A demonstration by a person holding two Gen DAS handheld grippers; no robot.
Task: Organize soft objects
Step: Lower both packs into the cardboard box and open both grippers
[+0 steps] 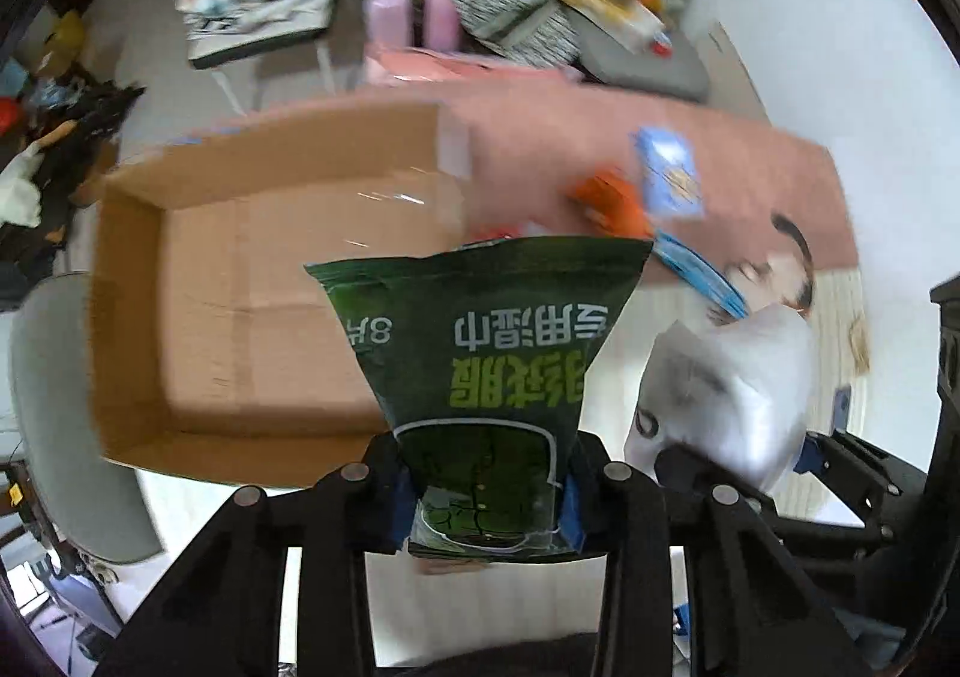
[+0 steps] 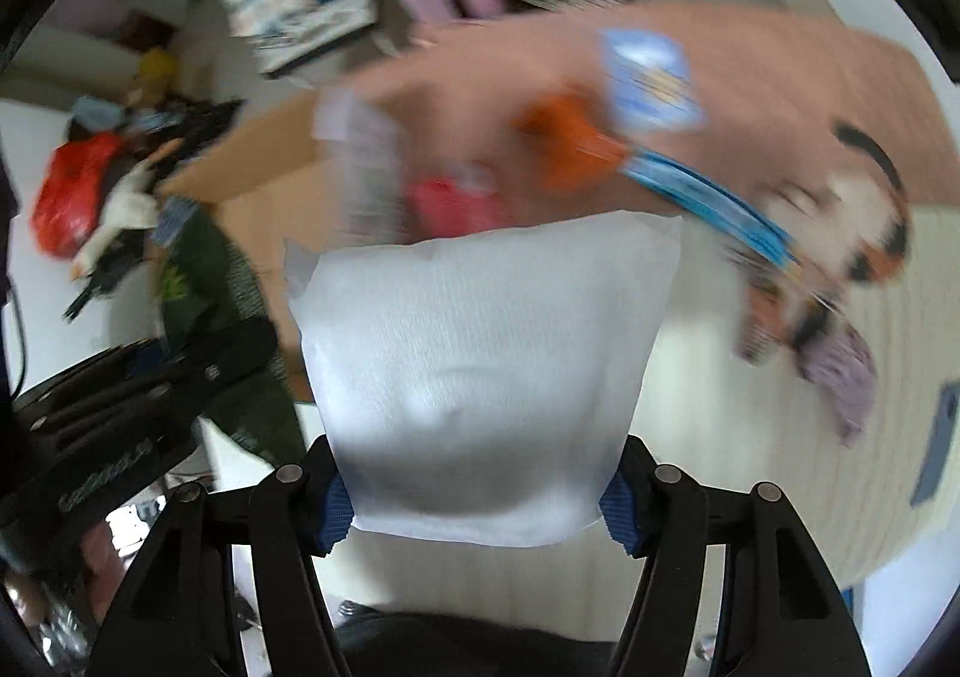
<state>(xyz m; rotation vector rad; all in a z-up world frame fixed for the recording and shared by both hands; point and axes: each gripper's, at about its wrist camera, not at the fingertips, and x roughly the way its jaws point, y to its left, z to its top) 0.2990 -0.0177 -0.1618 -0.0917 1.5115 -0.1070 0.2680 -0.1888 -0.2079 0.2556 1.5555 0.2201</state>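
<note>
Two soft packs are in my claws, one each. Nearest, my left gripper (image 1: 489,503) pinches the bottom end of a dark green wet-wipe pouch (image 1: 486,341), its blue pads (image 1: 573,515) pressed on both sides, and the pouch stands out ahead of the fingers. My right gripper (image 2: 477,503) squeezes a plump white tissue pack (image 2: 480,371) the same way, pads tight against its lower corners.

Beyond the green pouch lies the open cardboard box (image 1: 129,317), my landmark. The pouch overlaps the box's right wall in the left camera's view; the white pack is to the right of the box, beside the pouch. Further right of the box, loose packets rest on a pink cloth (image 1: 600,137): an orange one (image 1: 612,200) and a pale blue one (image 1: 669,173). Behind the box, blurred clutter.

I judge this the carrying step. Next, each pack needs to be brought squarely over the box's bare floor, lowered, then released, one claw at a time so they don't collide.
</note>
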